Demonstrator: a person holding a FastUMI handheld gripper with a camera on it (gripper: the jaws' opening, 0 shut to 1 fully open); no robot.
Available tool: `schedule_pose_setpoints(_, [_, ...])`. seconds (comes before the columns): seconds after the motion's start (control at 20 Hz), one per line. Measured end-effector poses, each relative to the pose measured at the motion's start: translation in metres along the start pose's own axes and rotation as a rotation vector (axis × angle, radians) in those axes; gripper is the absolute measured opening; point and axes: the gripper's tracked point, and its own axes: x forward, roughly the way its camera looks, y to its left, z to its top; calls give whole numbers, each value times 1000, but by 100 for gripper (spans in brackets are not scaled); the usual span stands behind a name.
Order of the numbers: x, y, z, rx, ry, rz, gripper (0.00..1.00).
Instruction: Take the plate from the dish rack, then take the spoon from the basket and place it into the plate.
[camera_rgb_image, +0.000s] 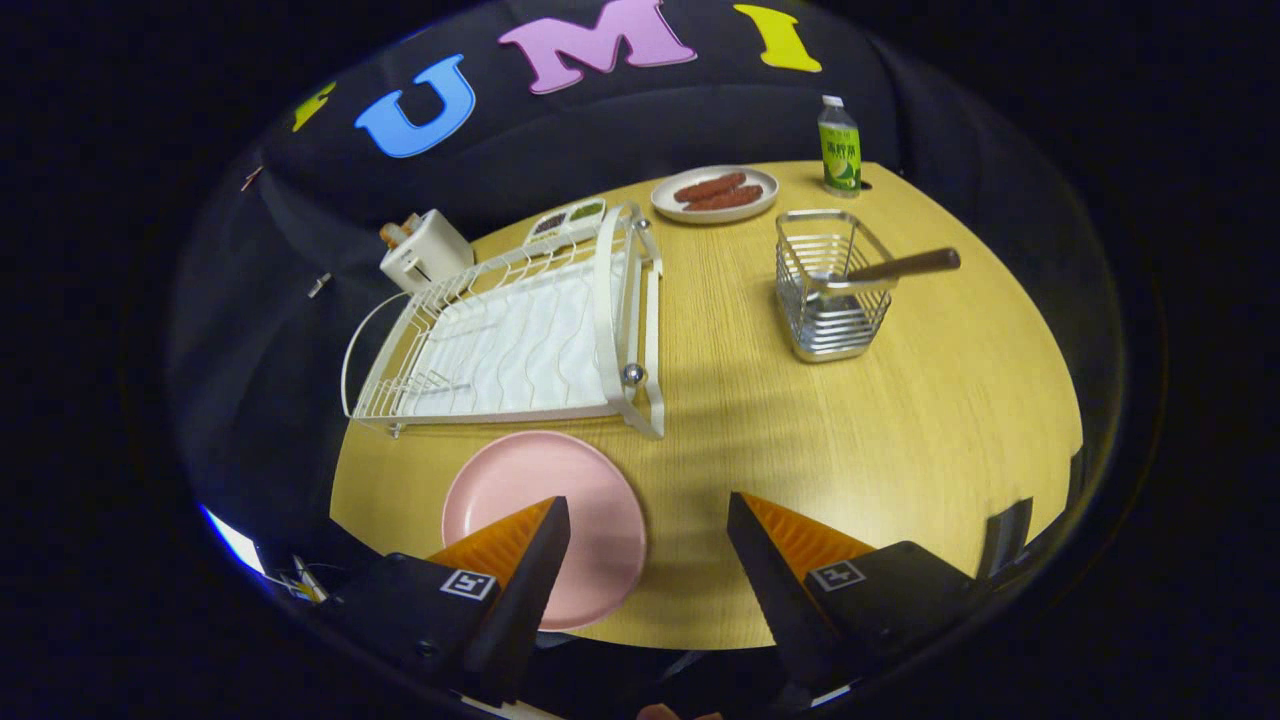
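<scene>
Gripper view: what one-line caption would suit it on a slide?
Open gripper above pink plate lying before the dish rack; spoon waits in the wire basket.

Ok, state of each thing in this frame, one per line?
Pink plate: flat on the table, out of the rack, empty.
Dish rack: empty.
Spoon: in the basket, handle leaning out.
Gripper: open, holding nothing, fingers above the table's near edge.
Bottle: upright, capped.
Far plate: holding sausages.

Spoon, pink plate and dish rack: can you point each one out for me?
spoon (905, 266): gripper view, on its wooden handle.
pink plate (530, 480): gripper view, on its bare flat middle.
dish rack (520, 335): gripper view, on its white ribbed tray.
</scene>
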Motion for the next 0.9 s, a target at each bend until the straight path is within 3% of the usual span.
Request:
schedule_pose_setpoints(0.25, [-60,-27,68,-146,-182,-42,97])
schedule_pose_setpoints(0.45, [-93,-66,118,-141,-267,-88,97])
schedule_pose_setpoints(0.9, [-97,-149,156,-236,-293,-167,97])
